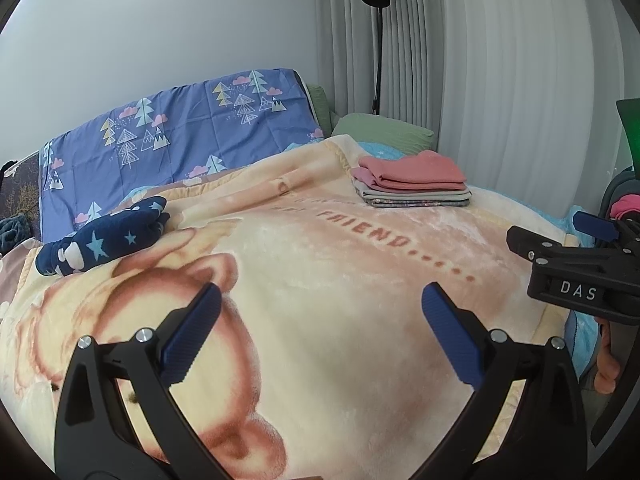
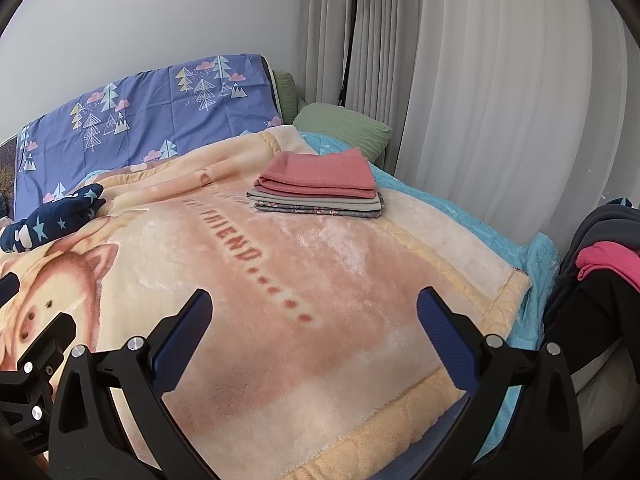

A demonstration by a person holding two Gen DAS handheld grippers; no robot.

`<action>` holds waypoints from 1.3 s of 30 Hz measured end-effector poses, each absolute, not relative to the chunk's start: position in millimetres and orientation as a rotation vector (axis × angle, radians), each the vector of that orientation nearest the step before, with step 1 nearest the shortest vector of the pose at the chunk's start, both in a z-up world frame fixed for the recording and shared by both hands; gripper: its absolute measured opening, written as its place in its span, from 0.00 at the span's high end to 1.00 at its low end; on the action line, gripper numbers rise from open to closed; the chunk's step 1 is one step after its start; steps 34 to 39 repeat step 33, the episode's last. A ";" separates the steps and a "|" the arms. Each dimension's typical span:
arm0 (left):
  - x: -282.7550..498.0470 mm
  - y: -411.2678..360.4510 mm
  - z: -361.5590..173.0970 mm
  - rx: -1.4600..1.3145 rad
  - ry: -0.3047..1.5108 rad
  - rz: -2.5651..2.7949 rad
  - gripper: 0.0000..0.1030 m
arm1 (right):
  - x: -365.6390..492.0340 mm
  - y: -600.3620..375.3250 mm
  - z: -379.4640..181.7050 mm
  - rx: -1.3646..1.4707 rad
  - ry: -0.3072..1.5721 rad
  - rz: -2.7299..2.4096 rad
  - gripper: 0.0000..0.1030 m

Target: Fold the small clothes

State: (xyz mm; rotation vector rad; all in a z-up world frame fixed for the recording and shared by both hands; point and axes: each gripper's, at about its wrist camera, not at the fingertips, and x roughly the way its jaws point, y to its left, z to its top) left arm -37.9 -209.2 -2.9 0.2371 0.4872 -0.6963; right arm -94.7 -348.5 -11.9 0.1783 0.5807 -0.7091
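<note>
A stack of folded small clothes point(image 1: 412, 184), pink on top with grey and patterned pieces under it, lies at the far right of the cream pig blanket point(image 1: 320, 272); it also shows in the right wrist view point(image 2: 320, 188). My left gripper point(image 1: 320, 308) is open and empty above the blanket's near middle. My right gripper point(image 2: 314, 312) is open and empty above the blanket's near right part, and its body shows at the right in the left wrist view point(image 1: 576, 260). A pile of unfolded clothes point(image 2: 604, 264), pink, grey and black, sits beside the bed on the right.
A navy star-patterned bundle point(image 1: 104, 240) lies at the blanket's far left. A purple tree-print quilt point(image 1: 180, 136) covers the headboard, with green pillows point(image 1: 384, 132) beside it. A black floor lamp point(image 1: 378, 36) and grey curtains point(image 1: 500, 80) stand behind. The bed's right edge shows blue bedding point(image 2: 536, 264).
</note>
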 end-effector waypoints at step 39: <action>-36.9 -207.8 -12.4 0.243 0.499 -0.697 0.02 | -93.2 -351.0 -16.5 0.183 0.590 -0.709 0.01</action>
